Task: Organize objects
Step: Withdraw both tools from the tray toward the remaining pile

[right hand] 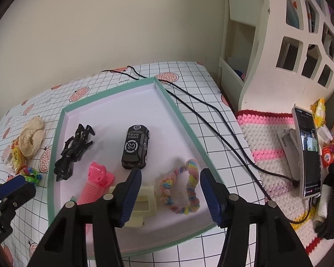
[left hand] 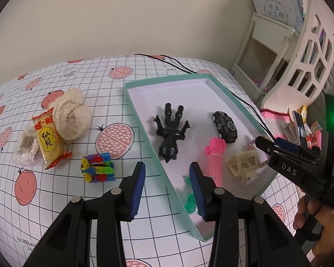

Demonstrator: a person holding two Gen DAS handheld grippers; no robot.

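A shallow teal-rimmed tray (left hand: 167, 79) (right hand: 109, 94) holds a black figure (left hand: 171, 133) (right hand: 74, 149), a black toy car (left hand: 225, 126) (right hand: 135, 146), a pink toy (left hand: 214, 162) (right hand: 95, 182), a cream frame toy (left hand: 242, 163) (right hand: 144, 202) and a pastel scrunchie (right hand: 180, 191). My left gripper (left hand: 167, 187) stands open over the tray's left rim, partly hiding a green toy (left hand: 189, 200). My right gripper (right hand: 170, 191) (left hand: 278, 146) is open above the scrunchie and the cream toy. On the cloth to the left lie a colourful folded toy (left hand: 98, 166) (right hand: 31, 175), a yellow snack packet (left hand: 49, 142), a cotton-swab pack (left hand: 26, 146) and a cream knitted piece (left hand: 71, 115).
Two black cables (right hand: 211, 120) run along the tray's right side. A white shelf unit (right hand: 289, 51) stands to the right, with a crochet mat (right hand: 271, 146), a phone on a stand (right hand: 309, 153) and small clutter. A hand (left hand: 311, 218) holds the right gripper.
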